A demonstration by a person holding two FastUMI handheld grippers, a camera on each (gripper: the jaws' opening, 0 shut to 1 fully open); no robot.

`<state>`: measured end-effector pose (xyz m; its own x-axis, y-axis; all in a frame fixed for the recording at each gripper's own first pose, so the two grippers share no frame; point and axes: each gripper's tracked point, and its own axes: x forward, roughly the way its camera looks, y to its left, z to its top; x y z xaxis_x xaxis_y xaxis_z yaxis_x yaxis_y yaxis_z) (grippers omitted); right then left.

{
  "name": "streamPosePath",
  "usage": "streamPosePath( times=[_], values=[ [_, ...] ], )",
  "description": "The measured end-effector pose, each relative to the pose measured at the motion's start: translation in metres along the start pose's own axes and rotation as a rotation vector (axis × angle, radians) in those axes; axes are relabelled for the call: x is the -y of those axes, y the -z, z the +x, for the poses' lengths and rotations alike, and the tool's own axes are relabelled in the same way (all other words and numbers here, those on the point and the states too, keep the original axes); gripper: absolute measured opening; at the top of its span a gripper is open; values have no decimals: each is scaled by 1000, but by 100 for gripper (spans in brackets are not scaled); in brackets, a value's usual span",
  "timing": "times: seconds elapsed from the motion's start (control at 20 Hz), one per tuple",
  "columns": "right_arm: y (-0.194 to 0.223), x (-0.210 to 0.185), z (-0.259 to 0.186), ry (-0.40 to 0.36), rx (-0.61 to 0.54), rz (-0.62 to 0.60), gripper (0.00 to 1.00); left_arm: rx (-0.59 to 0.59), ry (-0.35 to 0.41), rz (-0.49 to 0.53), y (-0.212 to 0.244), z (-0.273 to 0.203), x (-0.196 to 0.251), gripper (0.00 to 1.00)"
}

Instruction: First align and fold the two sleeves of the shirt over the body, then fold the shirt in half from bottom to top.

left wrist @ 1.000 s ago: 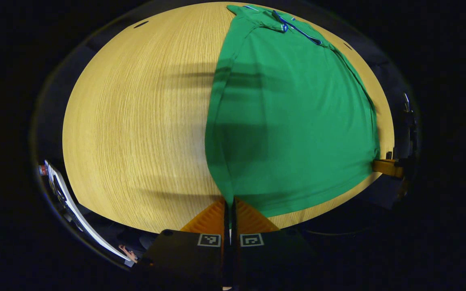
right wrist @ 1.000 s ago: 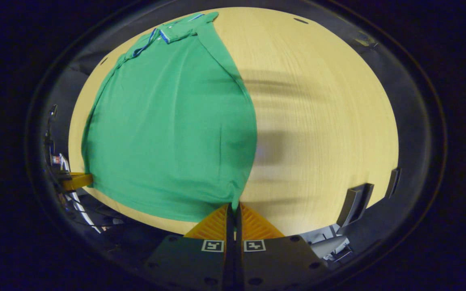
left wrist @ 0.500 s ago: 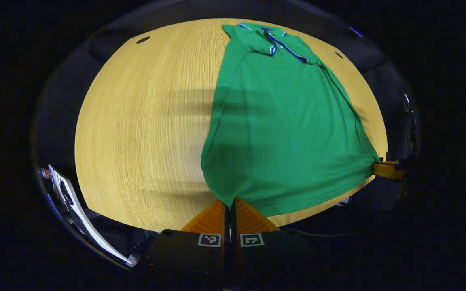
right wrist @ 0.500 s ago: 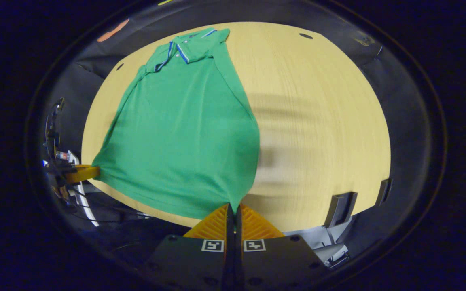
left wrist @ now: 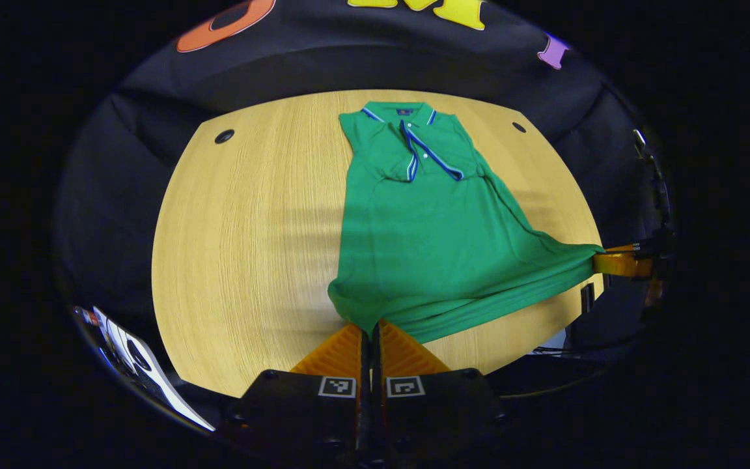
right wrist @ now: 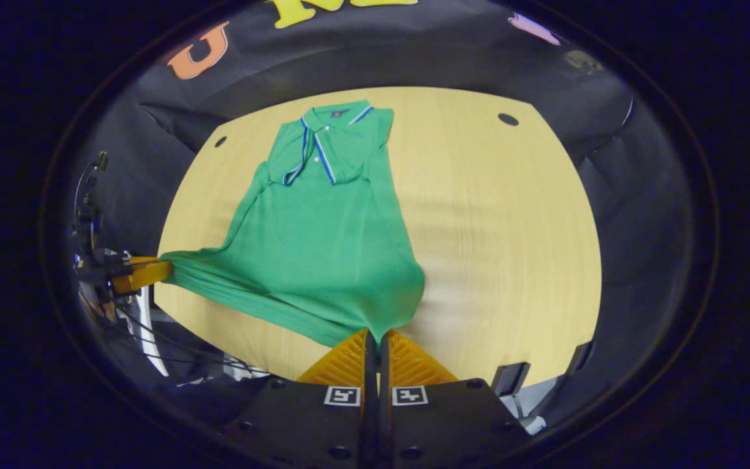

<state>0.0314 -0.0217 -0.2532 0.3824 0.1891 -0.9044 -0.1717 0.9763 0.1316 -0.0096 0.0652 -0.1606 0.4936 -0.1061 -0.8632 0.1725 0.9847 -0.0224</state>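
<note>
A green polo shirt (left wrist: 427, 228) (right wrist: 323, 234) with a blue-trimmed collar lies on the round wooden table (left wrist: 245, 221) (right wrist: 499, 215), collar at the far side. Its bottom hem is lifted off the table and stretched between both grippers. My left gripper (left wrist: 370, 331) is shut on the hem's left corner. My right gripper (right wrist: 377, 337) is shut on the hem's right corner. Each gripper also appears at the edge of the other's view, the right gripper (left wrist: 616, 263) and the left gripper (right wrist: 137, 273), with the hem pulled taut to it. The sleeves look folded in over the body.
Small dark holes (left wrist: 224, 136) (right wrist: 508, 119) sit in the tabletop near its far edge. The black cloth wall stands behind the table. A white device (left wrist: 134, 358) and cables (right wrist: 153, 339) hang below the near table edge.
Both grippers have risen with the hem corners. The lower shirt has come off the table and bunched toward the collar, and the far wall has come into view.
</note>
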Motion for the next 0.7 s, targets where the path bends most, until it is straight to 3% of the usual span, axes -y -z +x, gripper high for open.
streamPosePath(
  times=[0.25, 0.3, 0.35, 0.7],
  values=[
    [-74, 2, -7, 28, 86, -32, 3, 98, 1, -1, -80, -27, -2, 3],
    [-88, 1, -7, 36, 103, -41, 3, 119, 1, -5, -94, 9, -14, 3],
    [-104, 0, -6, 40, 122, -54, 3, 136, 0, -10, -114, -20, -13, 3],
    [-204, 2, 14, 48, 238, -66, 3, 214, -11, -21, -205, 17, -30, 3]
  ],
)
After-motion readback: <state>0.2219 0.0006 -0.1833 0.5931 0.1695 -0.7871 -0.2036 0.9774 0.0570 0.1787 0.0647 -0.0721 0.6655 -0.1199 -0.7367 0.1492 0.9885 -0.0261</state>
